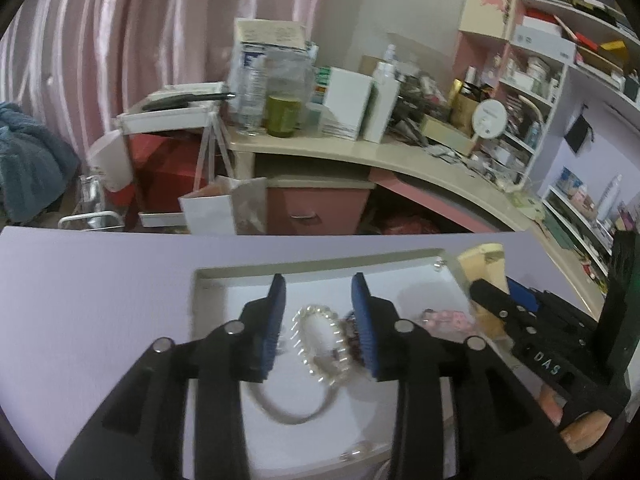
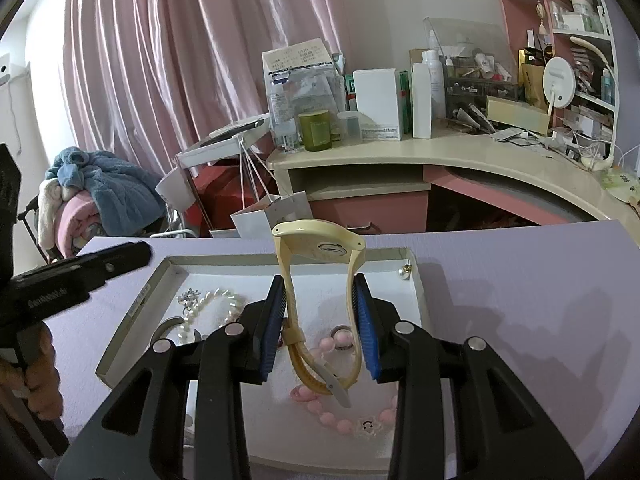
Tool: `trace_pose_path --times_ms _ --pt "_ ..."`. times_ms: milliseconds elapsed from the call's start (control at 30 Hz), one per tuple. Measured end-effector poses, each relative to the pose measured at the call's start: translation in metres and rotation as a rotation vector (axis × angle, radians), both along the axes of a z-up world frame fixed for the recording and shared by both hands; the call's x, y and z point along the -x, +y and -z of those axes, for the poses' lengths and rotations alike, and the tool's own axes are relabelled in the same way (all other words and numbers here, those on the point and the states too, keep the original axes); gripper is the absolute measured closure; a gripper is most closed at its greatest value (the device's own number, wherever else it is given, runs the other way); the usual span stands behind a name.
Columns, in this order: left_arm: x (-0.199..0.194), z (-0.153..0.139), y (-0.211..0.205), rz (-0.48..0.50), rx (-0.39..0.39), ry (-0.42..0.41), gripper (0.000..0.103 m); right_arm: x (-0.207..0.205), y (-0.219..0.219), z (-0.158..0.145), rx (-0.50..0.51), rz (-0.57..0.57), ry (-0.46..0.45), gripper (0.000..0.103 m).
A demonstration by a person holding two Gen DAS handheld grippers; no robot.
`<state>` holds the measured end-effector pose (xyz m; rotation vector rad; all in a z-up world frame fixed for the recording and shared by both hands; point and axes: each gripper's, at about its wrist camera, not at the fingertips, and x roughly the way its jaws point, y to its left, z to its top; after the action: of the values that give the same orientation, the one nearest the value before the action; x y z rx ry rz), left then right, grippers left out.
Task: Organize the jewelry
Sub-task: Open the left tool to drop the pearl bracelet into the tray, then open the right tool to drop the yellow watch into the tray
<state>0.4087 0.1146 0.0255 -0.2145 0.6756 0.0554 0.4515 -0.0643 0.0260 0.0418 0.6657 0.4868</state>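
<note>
Right wrist: ribbed blue-padded right claw (image 2: 320,328) clamping glossy cream watch (image 2: 320,246); left claw (image 1: 318,324) parted over pearl bracelet (image 1: 320,340).

Left wrist view rides the left gripper (image 1: 318,320), looking forward and down along its fingers, close over the white tray (image 1: 320,270). Right wrist view does the same from the right gripper (image 2: 320,320), close over the same tray (image 2: 224,262) from further right. Both share the tray, the lavender tabletop (image 1: 100,300) beyond it, the cluttered desk (image 1: 320,148) and the pink curtain (image 1: 120,40) ahead. Each view catches the other gripper at its edge.
</note>
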Motion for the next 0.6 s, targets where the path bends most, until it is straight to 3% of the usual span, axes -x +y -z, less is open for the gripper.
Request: trace_pose_path --times_ms 433,533,567,600 --pt "0.04 0.015 0.059 -0.148 -0.051 0.036 0.051 0.001 0.015 0.012 0.028 0.002 0.045 0.063" --pt "0.046 0.022 0.068 -0.17 -0.05 0.052 0.048 0.002 0.02 0.014 0.047 0.006 0.044 0.052" --pt "0.047 0.024 0.07 -0.176 -0.05 0.054 0.045 0.002 0.021 0.013 0.045 0.002 0.042 0.041" --pt "0.048 0.025 0.073 -0.184 -0.05 0.056 0.043 0.005 0.021 0.012 0.042 -0.002 0.033 0.037"
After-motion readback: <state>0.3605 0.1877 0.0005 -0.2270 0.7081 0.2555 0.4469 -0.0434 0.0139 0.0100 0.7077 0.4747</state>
